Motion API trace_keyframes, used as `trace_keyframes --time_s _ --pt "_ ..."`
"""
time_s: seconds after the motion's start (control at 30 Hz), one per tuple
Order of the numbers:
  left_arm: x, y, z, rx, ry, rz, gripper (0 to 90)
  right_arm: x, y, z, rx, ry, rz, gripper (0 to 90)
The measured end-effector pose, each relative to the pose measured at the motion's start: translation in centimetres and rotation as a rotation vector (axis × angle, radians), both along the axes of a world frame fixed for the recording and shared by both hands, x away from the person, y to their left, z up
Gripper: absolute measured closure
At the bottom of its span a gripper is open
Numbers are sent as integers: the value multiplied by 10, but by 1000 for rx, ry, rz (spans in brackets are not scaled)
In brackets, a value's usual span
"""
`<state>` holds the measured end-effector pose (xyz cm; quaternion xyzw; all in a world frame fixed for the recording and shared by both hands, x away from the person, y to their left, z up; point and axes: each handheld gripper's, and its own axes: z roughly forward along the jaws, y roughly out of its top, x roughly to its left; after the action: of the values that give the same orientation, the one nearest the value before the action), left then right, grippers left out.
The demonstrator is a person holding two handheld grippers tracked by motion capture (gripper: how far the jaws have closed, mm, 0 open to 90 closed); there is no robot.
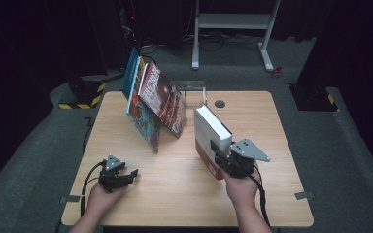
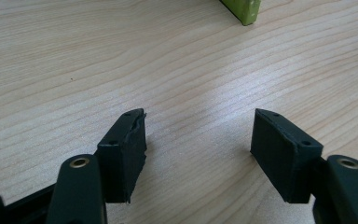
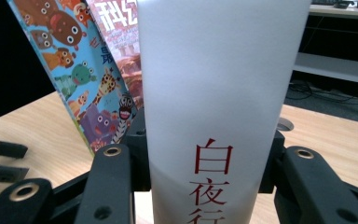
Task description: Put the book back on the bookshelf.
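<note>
Right tool (image 1: 222, 151) is clamped on the spine of the thick white book (image 1: 210, 130), pads on both covers, red characters running down the spine in the right gripper view (image 3: 214, 93). The book is upright, near the middle of the bench (image 1: 184, 204), a bit toward its right edge; whether its bottom edge touches the wood I can't tell from the high view. Left tool (image 1: 124, 175) sits near the front-left corner w/ its jaws apart and nothing btwn them, just bare wood in the left gripper view (image 2: 198, 133). The leaning books (image 1: 153, 104) rest toward the back-left part of the bench, tilted over to the left, w/ a clear stand (image 1: 194, 92) just behind and right of them. My read: the step is to carry the white book over and park it alongside that row. To do it well I'd keep the clamp firm, since the book is heavy and held only at the spine, so it may sag or swing open at the far end. I'd keep it vertical, lift enough to clear the wood, come in from the right side of the row, and lean it onto the red cover (image 3: 121, 42) gently so the row doesn't slide. Left tool is free to steady the row if reqd.
</note>
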<state>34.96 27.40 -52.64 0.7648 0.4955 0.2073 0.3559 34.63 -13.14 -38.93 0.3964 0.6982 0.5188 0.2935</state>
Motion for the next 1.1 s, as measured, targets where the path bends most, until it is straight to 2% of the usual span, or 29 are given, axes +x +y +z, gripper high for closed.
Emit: trace_keyframes --time_s 0.4,0.87,1.1 --pt "0 0 0 0 0 0 357 31 19 6 1 -13 -27 548" --pt "0 1 0 3 0 0 359 78 36 -2 7 1 -72 548" --pt "0 1 0 0 3 1 360 96 45 1 1 -18 -93 549"
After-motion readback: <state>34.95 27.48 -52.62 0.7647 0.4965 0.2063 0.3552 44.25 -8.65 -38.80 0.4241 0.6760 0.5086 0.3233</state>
